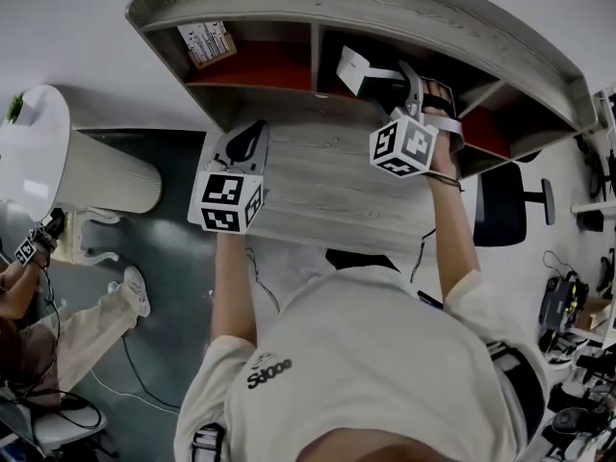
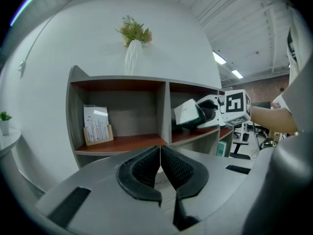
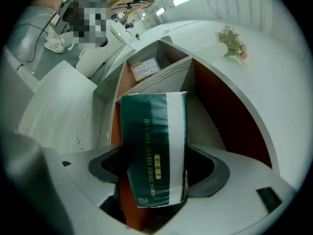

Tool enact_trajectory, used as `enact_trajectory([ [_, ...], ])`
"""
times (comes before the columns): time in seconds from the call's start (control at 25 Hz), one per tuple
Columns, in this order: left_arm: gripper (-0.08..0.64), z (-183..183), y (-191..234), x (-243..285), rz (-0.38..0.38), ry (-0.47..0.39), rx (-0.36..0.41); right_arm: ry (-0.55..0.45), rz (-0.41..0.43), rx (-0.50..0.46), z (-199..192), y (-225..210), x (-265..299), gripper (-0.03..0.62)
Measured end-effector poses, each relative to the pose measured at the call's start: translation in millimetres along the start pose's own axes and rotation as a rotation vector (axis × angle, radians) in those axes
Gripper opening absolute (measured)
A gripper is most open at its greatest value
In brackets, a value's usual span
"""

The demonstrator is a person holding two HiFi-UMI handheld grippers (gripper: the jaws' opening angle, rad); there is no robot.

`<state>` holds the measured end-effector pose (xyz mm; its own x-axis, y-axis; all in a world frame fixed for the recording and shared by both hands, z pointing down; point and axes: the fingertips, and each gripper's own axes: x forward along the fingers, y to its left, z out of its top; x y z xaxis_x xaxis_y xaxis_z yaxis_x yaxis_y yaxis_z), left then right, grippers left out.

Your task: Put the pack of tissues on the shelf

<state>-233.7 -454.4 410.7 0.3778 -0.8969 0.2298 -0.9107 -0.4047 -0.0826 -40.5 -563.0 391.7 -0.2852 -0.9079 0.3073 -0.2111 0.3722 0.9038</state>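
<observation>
A green-and-white pack of tissues [image 3: 154, 148] is clamped between the jaws of my right gripper [image 3: 156, 173]. In the head view the pack [image 1: 353, 69] is inside the mouth of the shelf's middle compartment [image 1: 371, 56], with my right gripper [image 1: 409, 89] just behind it. The left gripper view shows the pack [image 2: 186, 113] hanging above the red-brown shelf board [image 2: 195, 135], not resting on it. My left gripper [image 1: 245, 145] hovers over the grey wooden desk [image 1: 327, 186], its jaws shut with nothing between them [image 2: 160, 168].
The left compartment holds a card stand [image 1: 208, 42] in a wooden holder [image 2: 96, 126]. A white vase with a plant [image 2: 133, 48] stands on the shelf top. A white round table [image 1: 34, 147] is at left, an office chair [image 1: 505, 205] at right, and a seated person's legs [image 1: 91, 320] lower left.
</observation>
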Motion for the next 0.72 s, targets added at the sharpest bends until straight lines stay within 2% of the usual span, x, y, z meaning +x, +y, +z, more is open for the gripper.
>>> enact_trajectory([
  [0.16, 0.021, -7.2, 4.1, -2.5, 0.008, 0.015, -0.006, -0.016, 0.008, -0.005, 10.5, 4.2, 6.8, 0.342],
  [0.44, 0.021, -15.2, 10.3, -4.1, 0.017, 0.022, -0.033, -0.015, 0.06, -0.107, 26.0, 25.8, 19.6, 0.342],
  [0.72, 0.021, -16.3, 10.7, -1.8, 0.014, 0.013, -0.056, -0.03, 0.133, -0.055, 32.3, 33.8, 12.2, 0.342],
])
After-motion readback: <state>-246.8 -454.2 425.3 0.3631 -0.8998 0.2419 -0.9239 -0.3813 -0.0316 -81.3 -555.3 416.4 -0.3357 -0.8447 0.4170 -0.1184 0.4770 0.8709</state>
